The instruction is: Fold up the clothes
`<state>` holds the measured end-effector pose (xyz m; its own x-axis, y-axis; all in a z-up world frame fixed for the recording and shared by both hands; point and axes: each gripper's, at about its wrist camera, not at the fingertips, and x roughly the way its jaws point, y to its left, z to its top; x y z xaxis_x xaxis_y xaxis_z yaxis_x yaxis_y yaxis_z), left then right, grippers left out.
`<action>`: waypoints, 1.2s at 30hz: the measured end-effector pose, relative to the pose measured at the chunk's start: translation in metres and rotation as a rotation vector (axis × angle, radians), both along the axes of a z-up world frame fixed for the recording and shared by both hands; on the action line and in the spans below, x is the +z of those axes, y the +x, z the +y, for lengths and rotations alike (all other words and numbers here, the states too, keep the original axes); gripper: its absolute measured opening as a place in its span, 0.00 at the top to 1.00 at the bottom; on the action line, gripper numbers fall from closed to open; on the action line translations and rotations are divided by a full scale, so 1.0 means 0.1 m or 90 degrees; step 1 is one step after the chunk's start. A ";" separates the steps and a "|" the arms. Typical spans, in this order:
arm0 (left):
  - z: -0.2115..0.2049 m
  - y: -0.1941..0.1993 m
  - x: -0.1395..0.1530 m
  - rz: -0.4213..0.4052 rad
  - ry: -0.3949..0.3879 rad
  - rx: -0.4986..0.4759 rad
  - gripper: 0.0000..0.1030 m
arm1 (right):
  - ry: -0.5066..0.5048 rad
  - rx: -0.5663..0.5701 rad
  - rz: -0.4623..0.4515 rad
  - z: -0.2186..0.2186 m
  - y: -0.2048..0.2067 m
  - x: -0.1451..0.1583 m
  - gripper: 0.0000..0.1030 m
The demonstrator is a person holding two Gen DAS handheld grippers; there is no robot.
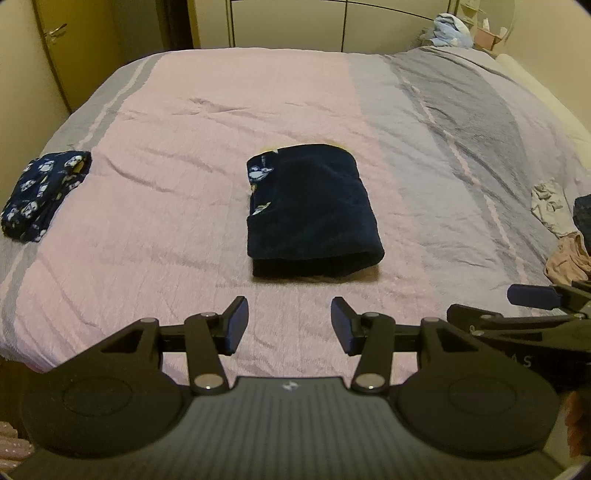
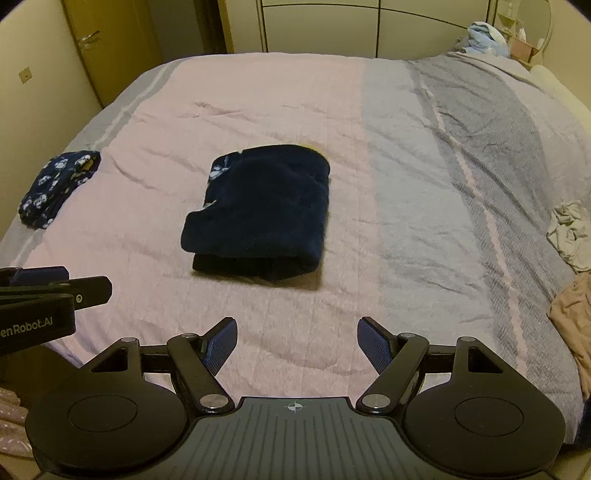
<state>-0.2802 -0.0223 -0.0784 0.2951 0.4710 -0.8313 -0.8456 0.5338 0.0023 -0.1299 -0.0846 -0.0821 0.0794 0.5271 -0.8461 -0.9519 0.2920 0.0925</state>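
A folded dark navy garment [image 1: 310,210] [image 2: 262,214] lies flat in the middle of the bed [image 1: 184,122] [image 2: 406,184], its thick fold edge toward me. My left gripper [image 1: 288,325] hovers over the near edge of the bed, short of the garment, open with nothing between its fingers. Beside it, my right gripper [image 2: 297,345] is open too and holds nothing. Each gripper shows at the edge of the other's view. A second folded navy piece with white prints [image 1: 40,192] [image 2: 59,186] rests near the bed's left edge.
Unfolded light and beige clothes [image 1: 561,236] [image 2: 572,258] are heaped at the bed's right edge. A blue bundle [image 1: 450,29] [image 2: 484,38] sits by the far right corner. A door [image 1: 70,37] and cupboards stand beyond the bed.
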 end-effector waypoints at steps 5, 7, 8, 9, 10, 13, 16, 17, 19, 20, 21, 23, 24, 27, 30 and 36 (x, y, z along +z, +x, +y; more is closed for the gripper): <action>0.21 -0.02 -0.08 0.004 -0.019 -0.012 0.56 | -0.014 -0.014 0.003 0.20 -0.05 -0.04 0.27; 0.34 -0.05 -0.12 0.004 -0.028 -0.013 0.56 | -0.019 -0.012 0.003 0.31 -0.10 -0.07 0.27; 0.41 -0.07 -0.14 0.005 -0.033 -0.014 0.56 | -0.021 -0.013 0.003 0.37 -0.12 -0.08 0.27; 0.48 -0.08 -0.15 0.005 -0.036 -0.015 0.56 | -0.023 -0.017 0.004 0.44 -0.14 -0.09 0.27; 0.56 -0.09 -0.16 0.006 -0.039 -0.018 0.56 | -0.025 -0.021 0.005 0.50 -0.15 -0.10 0.27; 0.81 -0.10 -0.19 0.004 -0.043 -0.034 0.56 | -0.031 -0.041 0.005 0.70 -0.18 -0.14 0.27; 1.09 -0.11 -0.23 0.005 -0.050 -0.053 0.56 | -0.036 -0.059 0.008 0.90 -0.21 -0.18 0.27; 1.18 -0.12 -0.26 0.002 -0.053 -0.059 0.56 | -0.037 -0.065 0.011 0.97 -0.22 -0.20 0.27; 1.35 -0.14 -0.31 -0.010 -0.066 -0.067 0.56 | -0.038 -0.082 0.019 1.09 -0.22 -0.27 0.27; 1.44 -0.16 -0.35 -0.019 -0.076 -0.070 0.56 | -0.040 -0.092 0.024 1.13 -0.21 -0.30 0.27; 1.53 -0.18 -0.40 -0.033 -0.092 -0.070 0.56 | -0.043 -0.105 0.031 1.16 -0.20 -0.35 0.27; 1.70 -0.25 -0.50 -0.065 -0.128 -0.066 0.56 | -0.052 -0.135 0.048 1.19 -0.15 -0.45 0.27; 1.78 -0.30 -0.57 -0.080 -0.143 -0.063 0.56 | -0.055 -0.151 0.060 1.19 -0.11 -0.50 0.27; 1.99 -0.41 -0.78 -0.114 -0.184 -0.045 0.56 | -0.064 -0.189 0.094 1.17 0.03 -0.66 0.27; 2.20 -0.51 -1.01 -0.143 -0.226 -0.018 0.56 | -0.078 -0.221 0.121 1.14 0.20 -0.81 0.27; 2.55 -0.54 -1.44 -0.227 -0.288 0.029 0.52 | -0.059 -0.246 0.153 1.20 0.62 -1.02 0.27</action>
